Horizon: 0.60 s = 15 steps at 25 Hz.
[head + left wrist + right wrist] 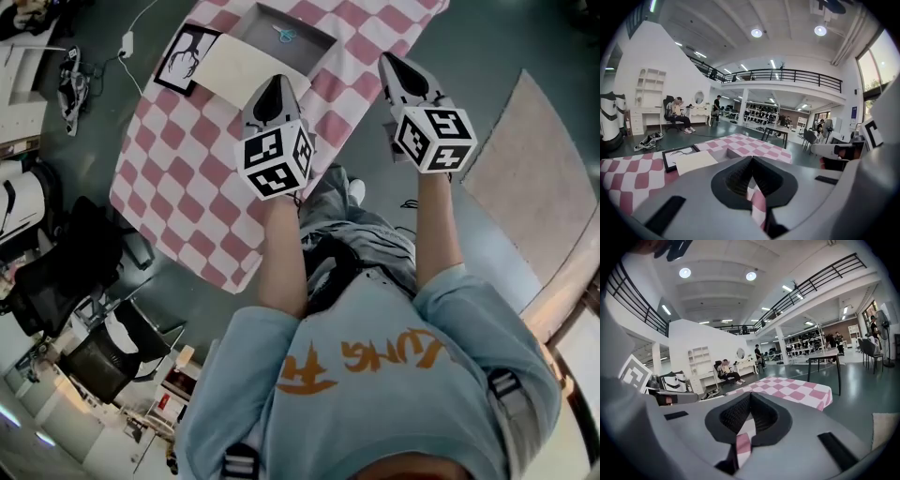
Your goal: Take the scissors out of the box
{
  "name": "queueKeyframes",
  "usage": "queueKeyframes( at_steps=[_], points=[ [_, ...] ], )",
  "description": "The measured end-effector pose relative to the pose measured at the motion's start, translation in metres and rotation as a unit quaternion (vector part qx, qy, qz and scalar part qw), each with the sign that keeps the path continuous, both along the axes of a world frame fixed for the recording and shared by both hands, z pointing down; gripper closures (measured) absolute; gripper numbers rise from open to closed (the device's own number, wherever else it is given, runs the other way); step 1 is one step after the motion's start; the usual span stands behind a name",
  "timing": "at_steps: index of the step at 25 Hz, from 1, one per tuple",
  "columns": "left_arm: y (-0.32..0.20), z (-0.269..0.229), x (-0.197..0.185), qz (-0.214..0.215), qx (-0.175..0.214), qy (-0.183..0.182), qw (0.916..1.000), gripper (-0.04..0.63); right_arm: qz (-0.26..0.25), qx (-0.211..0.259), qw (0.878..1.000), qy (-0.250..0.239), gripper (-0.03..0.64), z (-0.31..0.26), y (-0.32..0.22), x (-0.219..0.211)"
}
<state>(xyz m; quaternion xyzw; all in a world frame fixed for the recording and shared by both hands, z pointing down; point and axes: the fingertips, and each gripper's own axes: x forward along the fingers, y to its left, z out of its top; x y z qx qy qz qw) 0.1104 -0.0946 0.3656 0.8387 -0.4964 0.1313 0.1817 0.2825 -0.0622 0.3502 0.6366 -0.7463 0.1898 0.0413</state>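
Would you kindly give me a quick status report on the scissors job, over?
Left gripper and right gripper shut, empty. Scissors lie in the open box, untouched. Nothing blocks the box.

Glossy dark-green floor (487,56), white walls (661,51), black-railed mezzanine (787,75), round ceiling lights (756,33), tall window (881,61), white shelf unit (649,79), white desk (644,112), pink-checked table (187,169), beige rug (534,178)
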Motion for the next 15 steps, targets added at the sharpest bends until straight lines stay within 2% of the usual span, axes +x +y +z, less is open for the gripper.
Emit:
queueKeyframes(
  at_steps=[3, 8, 15],
  points=[
    [-0.019, 0.009, -0.016, -0.022, -0.007, 0.006, 0.9997, 0.575, -0.020, -0.012, 1.000, 0.005, 0.620, 0.009, -0.022, -0.012],
    [-0.053, 0.030, -0.065, -0.097, -0.034, 0.016, 0.9945, 0.575, -0.051, -0.036, 0.998, 0.028, 0.620, 0.022, -0.052, -0.027],
    [-0.081, 0.043, -0.061, -0.101, -0.039, 0.026, 0.9938, 0.575, -0.096, -0.060, 0.992, 0.049, 0.620, 0.036, -0.095, -0.055]
  ],
)
